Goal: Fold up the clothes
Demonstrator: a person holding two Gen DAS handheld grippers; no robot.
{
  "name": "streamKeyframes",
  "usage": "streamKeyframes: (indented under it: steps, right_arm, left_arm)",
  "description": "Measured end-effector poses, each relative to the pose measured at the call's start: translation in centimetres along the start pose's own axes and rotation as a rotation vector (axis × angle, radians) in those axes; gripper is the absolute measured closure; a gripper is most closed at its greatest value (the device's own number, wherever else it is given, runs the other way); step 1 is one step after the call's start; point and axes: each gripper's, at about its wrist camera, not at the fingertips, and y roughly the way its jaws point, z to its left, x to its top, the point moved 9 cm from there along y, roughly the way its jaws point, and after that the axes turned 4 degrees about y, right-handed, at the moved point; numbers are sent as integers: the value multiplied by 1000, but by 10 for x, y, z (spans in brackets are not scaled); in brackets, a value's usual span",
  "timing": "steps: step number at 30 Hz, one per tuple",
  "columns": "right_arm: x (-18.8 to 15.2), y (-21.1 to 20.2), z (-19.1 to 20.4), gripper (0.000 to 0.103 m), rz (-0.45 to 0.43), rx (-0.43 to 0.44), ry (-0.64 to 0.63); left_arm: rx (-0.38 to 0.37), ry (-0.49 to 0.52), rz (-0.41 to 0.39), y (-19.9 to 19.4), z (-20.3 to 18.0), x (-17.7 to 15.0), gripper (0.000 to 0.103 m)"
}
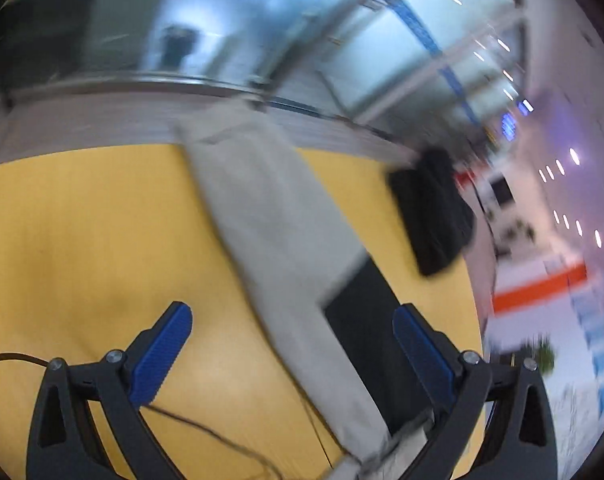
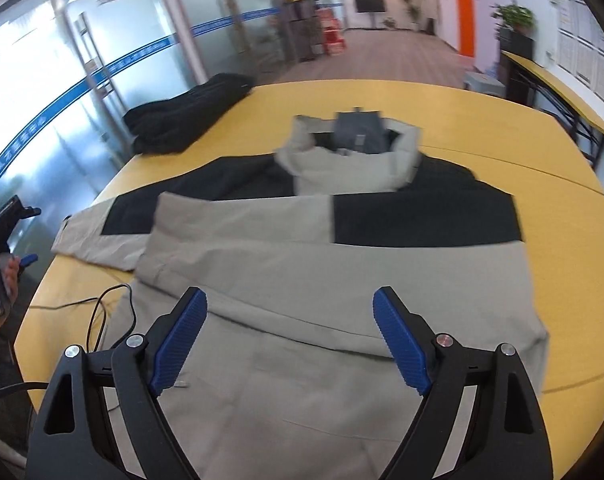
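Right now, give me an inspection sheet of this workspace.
Surface: yellow table, curved edge.
Job's things: grey-and-black jacket lying flat, one sleeve folded across its body, the other sleeve stretched out.
Clutter: dark garment bunched at the far edge.
Grippers: left gripper and right gripper, jaws wide apart, holding nothing.
Cables: thin black cable beside the jacket.
Surroundings: glass partitions, potted plants, office floor.

A black cable [image 2: 98, 312] trails across the yellow table [image 2: 481, 120].

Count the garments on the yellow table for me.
2. A grey-and-black jacket lies spread flat under the right gripper; a dark bundled garment sits at the far left edge. Others may lie outside both views.
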Motion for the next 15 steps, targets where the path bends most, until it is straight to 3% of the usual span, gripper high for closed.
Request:
streamKeyframes:
  steps: [3,9,15]
  right_arm:
    - [-2,23,35,16,32,41,-31]
    - [-16,58,89,16,89,98,-87]
    - [-33,76,103,16,135,108,-75]
  left_arm:
    - [83,-156,9,15,65,34,0]
    - [77,-28,39,71,69,64,3]
    - [91,1,-3,85,67,80,3]
